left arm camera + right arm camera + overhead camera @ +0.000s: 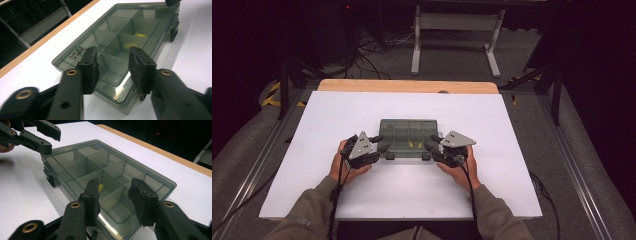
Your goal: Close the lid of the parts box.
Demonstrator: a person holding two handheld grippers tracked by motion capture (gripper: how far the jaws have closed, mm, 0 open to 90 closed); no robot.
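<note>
White board point(362, 115) covers the table, with a wooden edge point(407, 86) seen at its far side and dark floor with cables beyond. Near the front middle a smoky transparent compartment box point(408, 138) is laid flat, its lid closed and 2 black latches facing the person. The left gripper point(381, 143) is held at the box's left end, jaws parted with nothing pressed between them. The right gripper point(430, 142) is placed likewise at the right end, jaws apart. Something yellow point(140, 35), possibly a small part, is seen inside 1 compartment.
</note>
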